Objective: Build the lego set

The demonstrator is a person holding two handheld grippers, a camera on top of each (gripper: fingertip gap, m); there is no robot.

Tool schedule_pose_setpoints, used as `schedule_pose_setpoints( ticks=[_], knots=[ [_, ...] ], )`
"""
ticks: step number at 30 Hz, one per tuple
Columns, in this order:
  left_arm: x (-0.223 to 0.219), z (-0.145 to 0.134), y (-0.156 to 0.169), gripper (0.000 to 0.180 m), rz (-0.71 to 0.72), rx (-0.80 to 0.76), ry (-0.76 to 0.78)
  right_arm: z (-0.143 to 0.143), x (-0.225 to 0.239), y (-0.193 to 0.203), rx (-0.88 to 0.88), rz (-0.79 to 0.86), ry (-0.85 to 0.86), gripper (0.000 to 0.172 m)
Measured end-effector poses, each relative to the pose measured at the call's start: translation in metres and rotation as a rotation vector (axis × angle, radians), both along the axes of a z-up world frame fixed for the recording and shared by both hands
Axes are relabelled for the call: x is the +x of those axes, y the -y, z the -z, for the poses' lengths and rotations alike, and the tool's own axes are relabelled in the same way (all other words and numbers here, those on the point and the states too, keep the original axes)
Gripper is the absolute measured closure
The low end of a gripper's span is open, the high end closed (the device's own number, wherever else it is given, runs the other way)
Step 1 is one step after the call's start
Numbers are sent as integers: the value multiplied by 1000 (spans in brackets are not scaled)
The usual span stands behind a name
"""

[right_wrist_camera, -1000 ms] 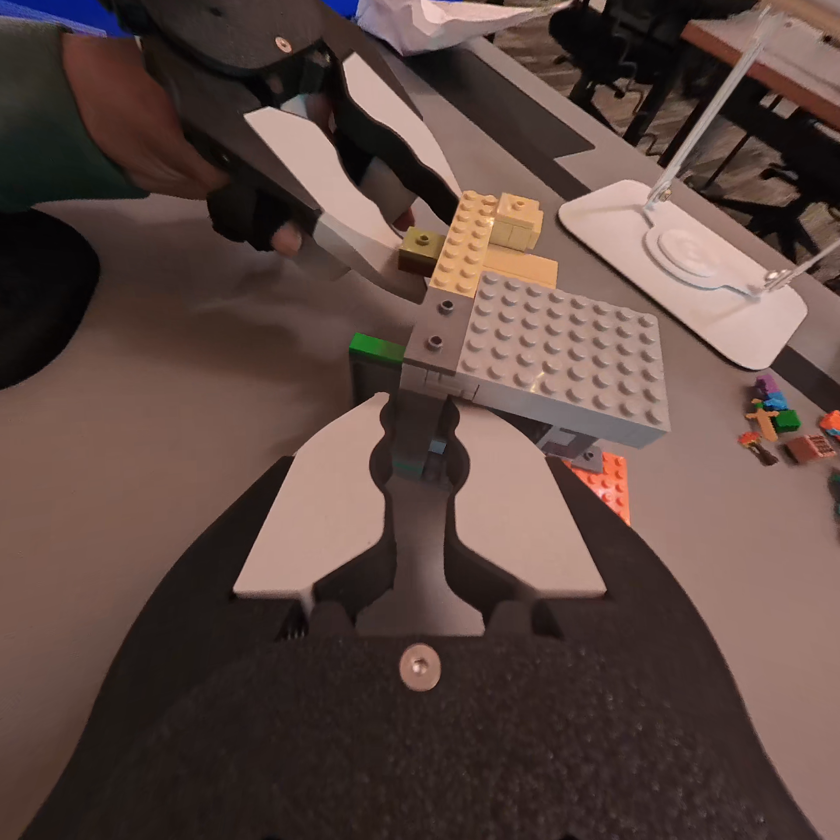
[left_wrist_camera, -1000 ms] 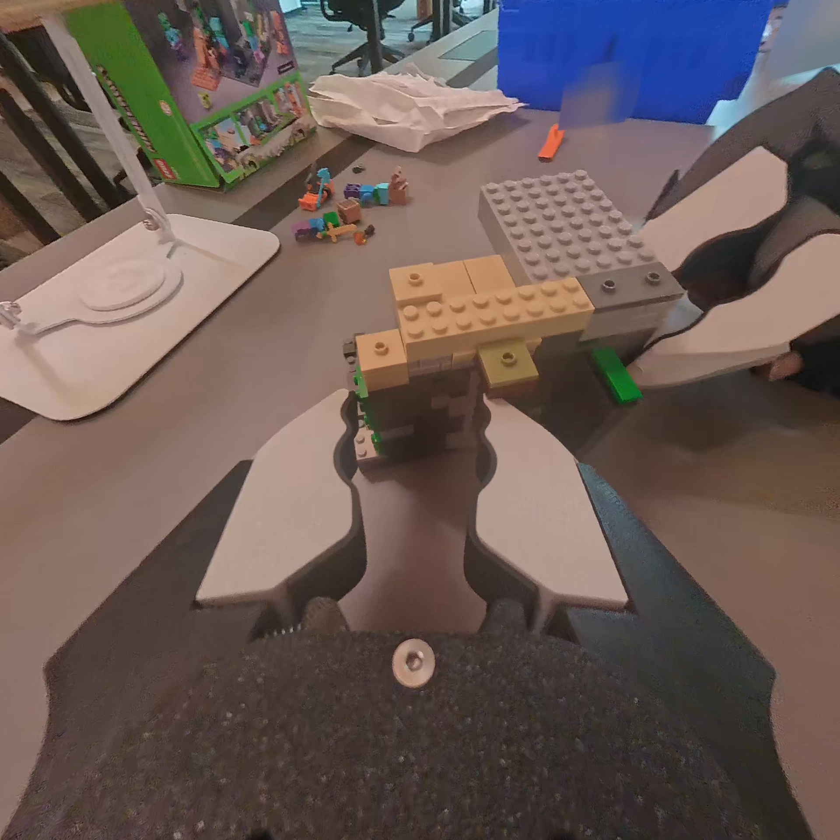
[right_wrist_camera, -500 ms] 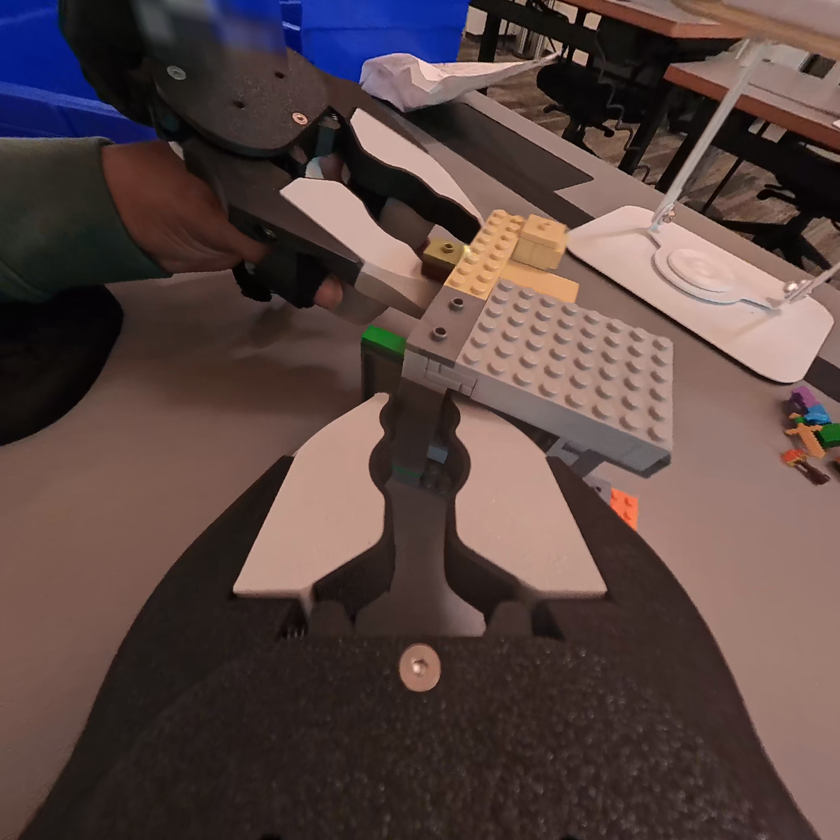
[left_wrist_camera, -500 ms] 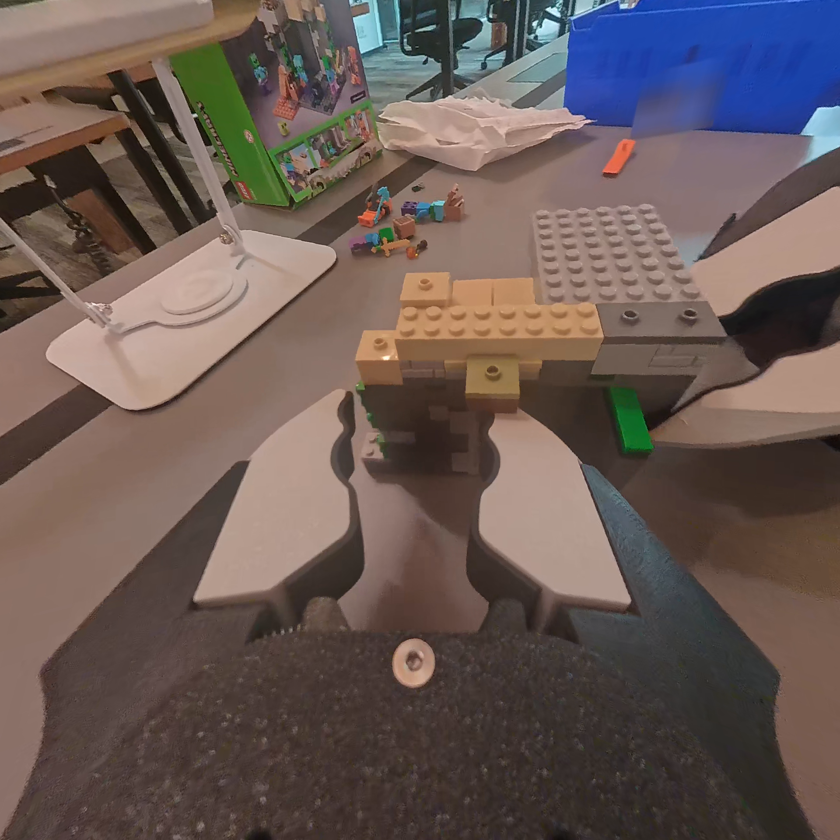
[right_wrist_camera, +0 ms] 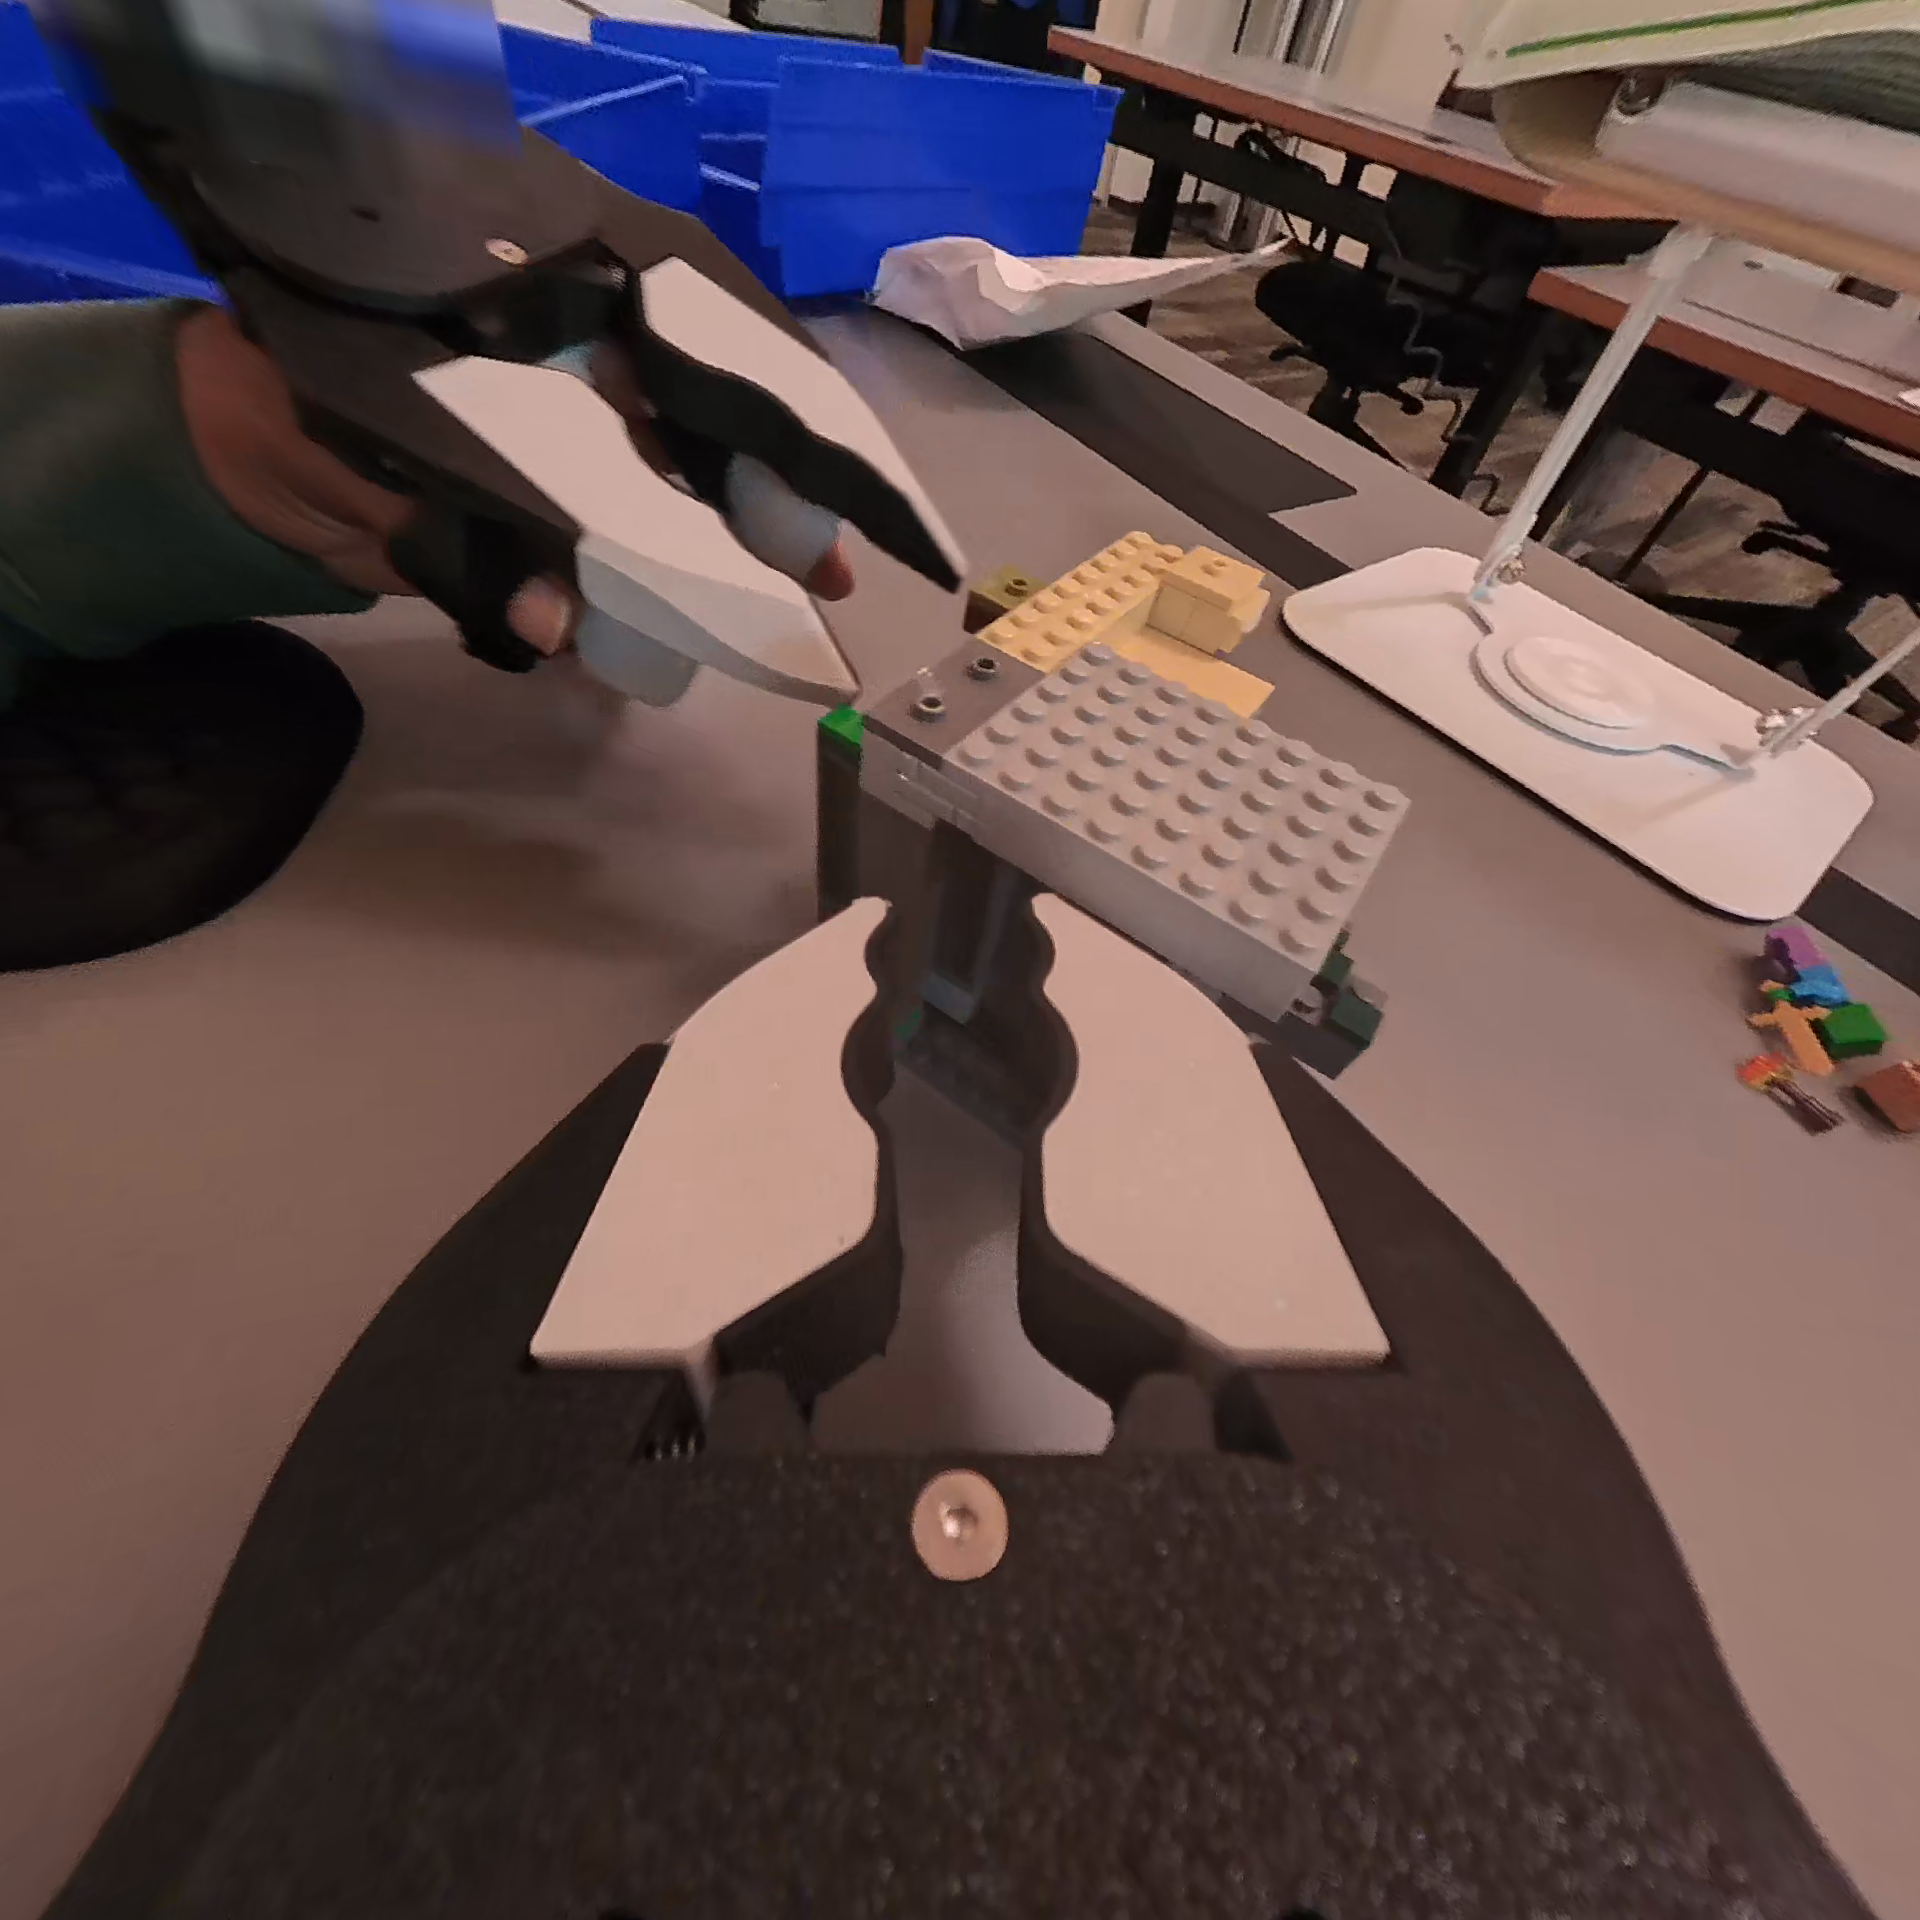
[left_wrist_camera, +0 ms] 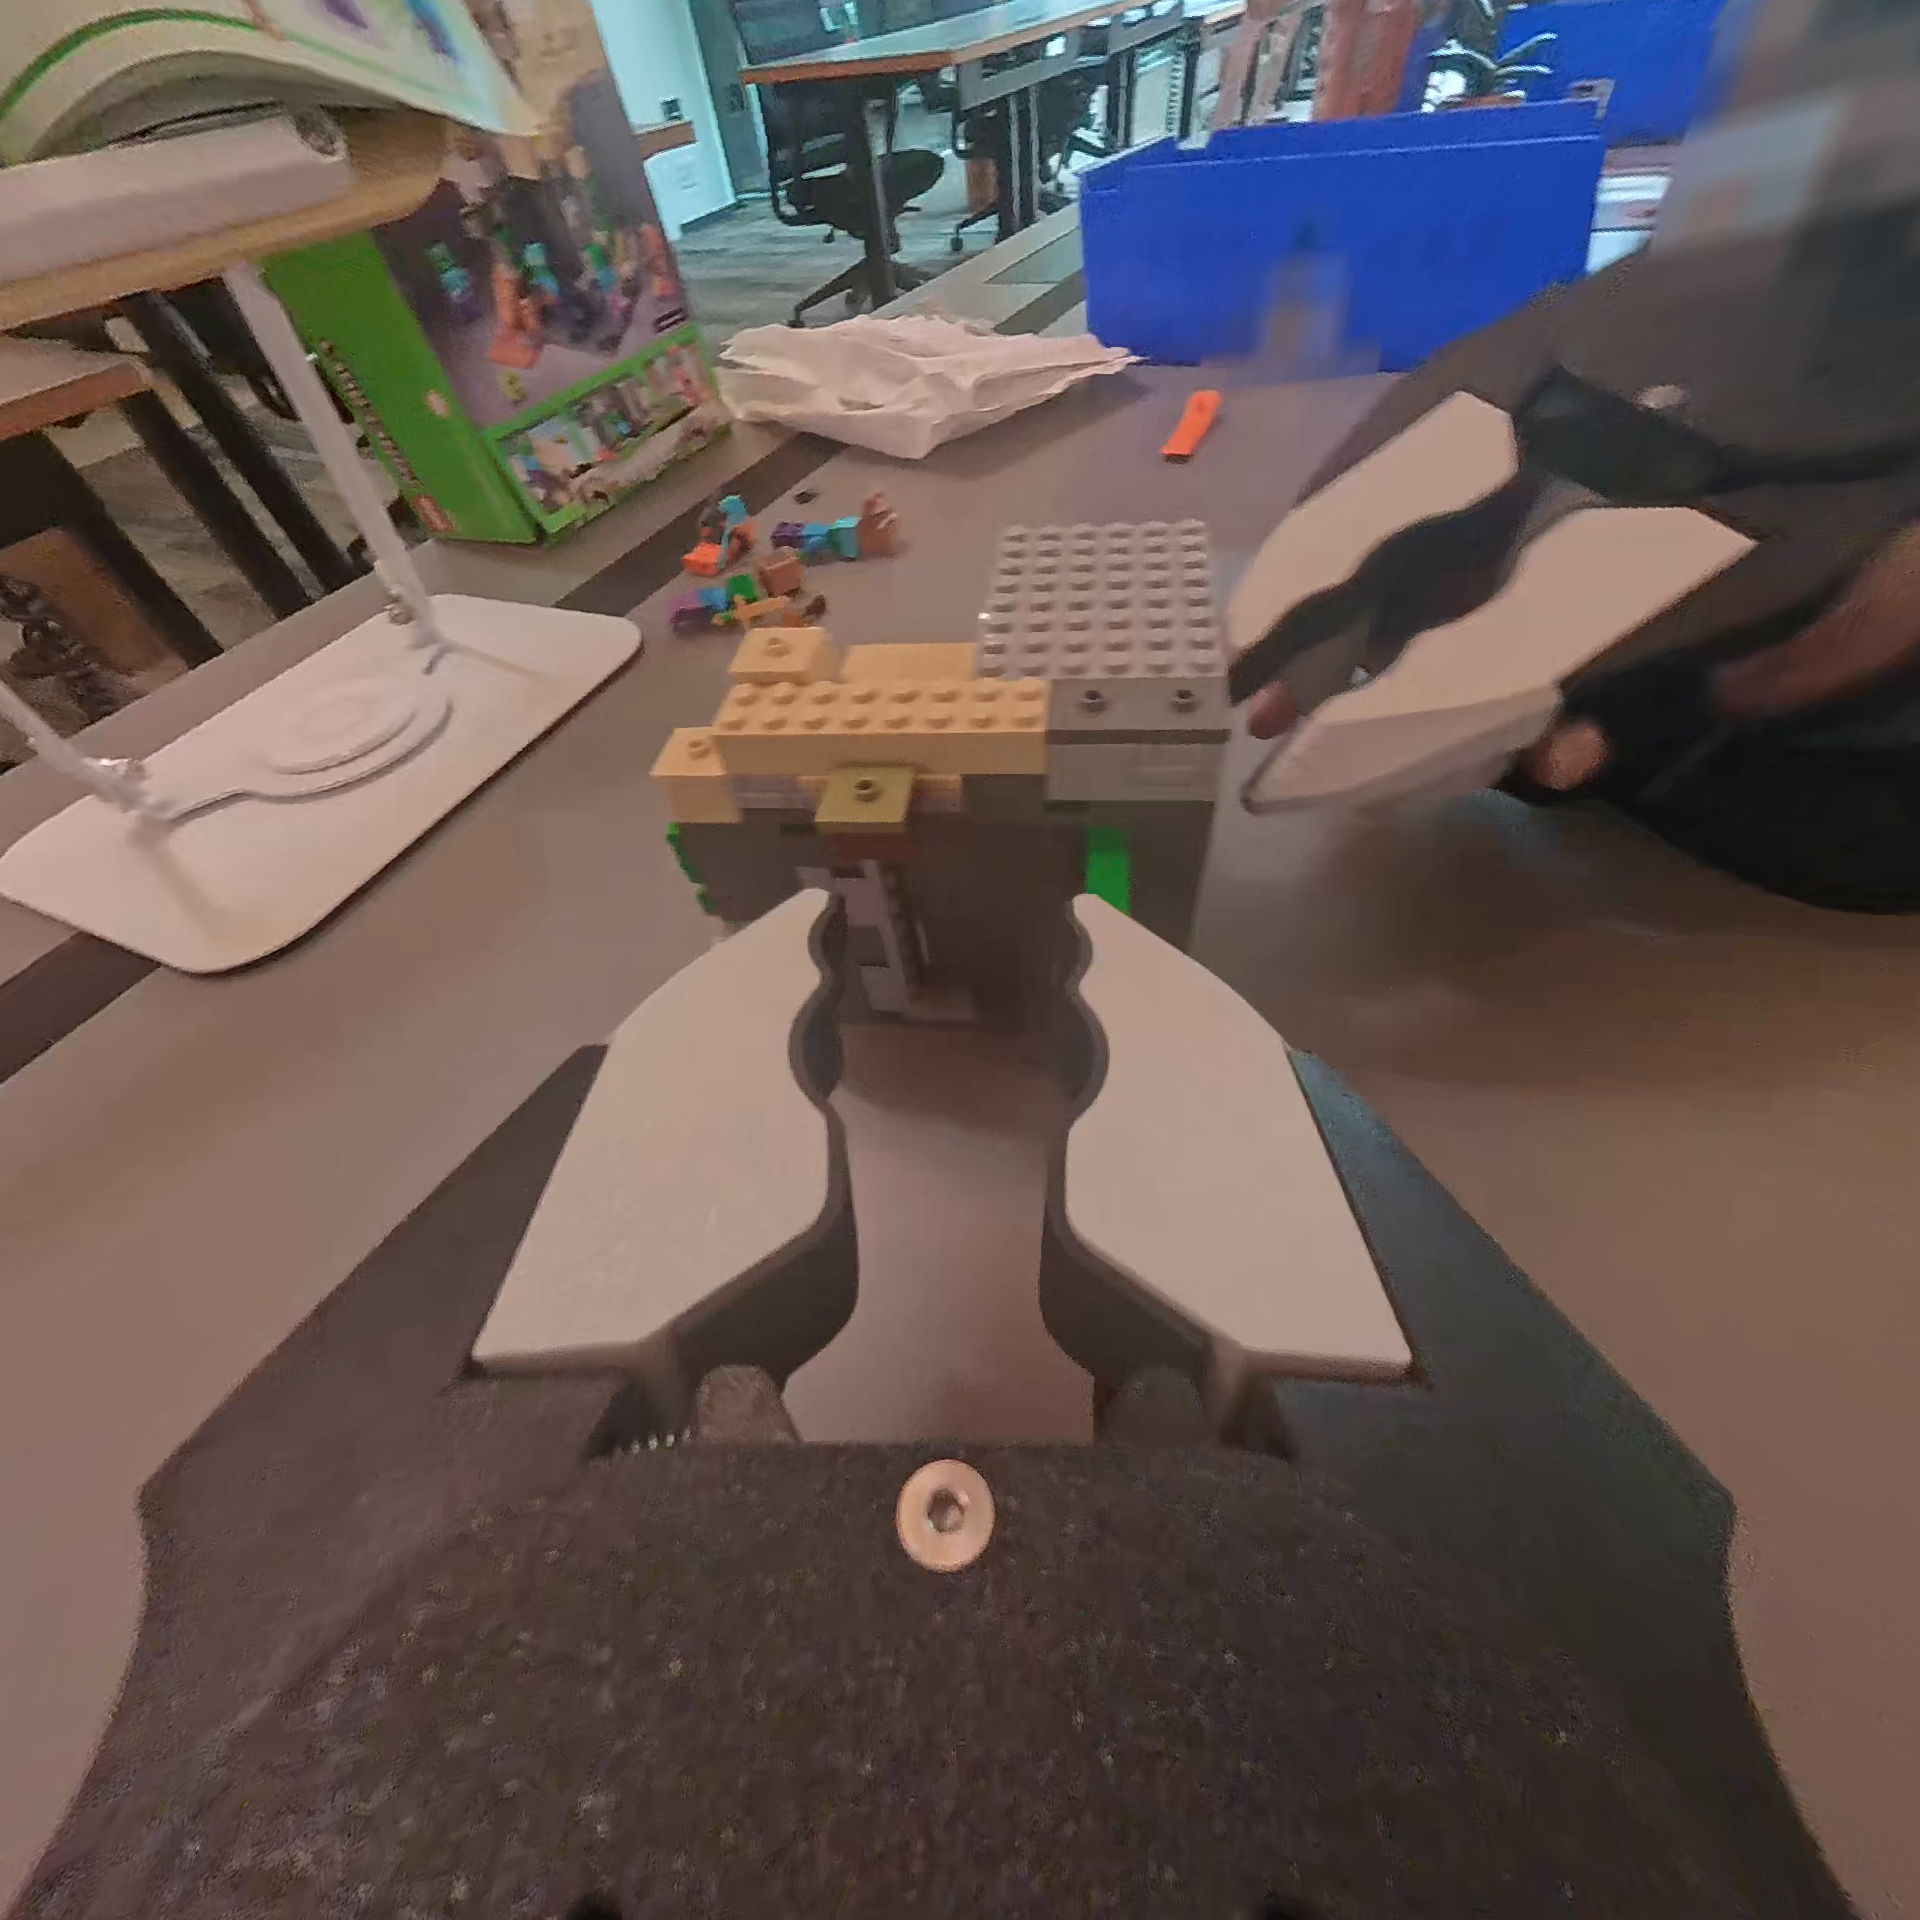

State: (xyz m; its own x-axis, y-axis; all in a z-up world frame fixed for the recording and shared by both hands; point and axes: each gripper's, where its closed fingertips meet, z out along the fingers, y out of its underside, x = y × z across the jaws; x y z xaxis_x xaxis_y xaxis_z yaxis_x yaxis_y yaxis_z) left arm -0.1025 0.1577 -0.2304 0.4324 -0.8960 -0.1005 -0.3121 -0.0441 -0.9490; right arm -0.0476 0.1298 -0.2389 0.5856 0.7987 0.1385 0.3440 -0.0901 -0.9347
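Brick model point(right_wrist_camera: 1174, 790), tan and grey on top, was recorded at mid-bench point(left_wrist_camera: 312, 1091): one dark column was pinched by the right tool point(right_wrist_camera: 961, 914), its front was flanked by the spread left tool point(left_wrist_camera: 951, 914), apparently untouched (view blurred), and loose bricks point(left_wrist_camera: 779, 571) were noted behind.

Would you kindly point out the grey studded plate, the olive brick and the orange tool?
Grey studded plate point(right_wrist_camera: 1174, 790): right wrist view, middle of its studded top.
Olive brick point(left_wrist_camera: 868, 798): left wrist view, its top face by the stud.
Orange tool point(left_wrist_camera: 1190, 424): left wrist view, middle of its length.
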Motion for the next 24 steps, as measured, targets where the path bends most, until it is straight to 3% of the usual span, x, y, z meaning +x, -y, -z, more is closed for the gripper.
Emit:
schedule_pose_setpoints(
  ticks=[6,14,24],
  knots=[
    [13,12,21,139,57,1,-63,-2,17,-11,-13,61,-14,154],
    [40,40,20,145,44,55,-222,-4,32,-49,-26,165,-78,157],
    [30,23,23,153,6,35,-148,-6,45,-36,-54,192,-57,153]
  ],
)
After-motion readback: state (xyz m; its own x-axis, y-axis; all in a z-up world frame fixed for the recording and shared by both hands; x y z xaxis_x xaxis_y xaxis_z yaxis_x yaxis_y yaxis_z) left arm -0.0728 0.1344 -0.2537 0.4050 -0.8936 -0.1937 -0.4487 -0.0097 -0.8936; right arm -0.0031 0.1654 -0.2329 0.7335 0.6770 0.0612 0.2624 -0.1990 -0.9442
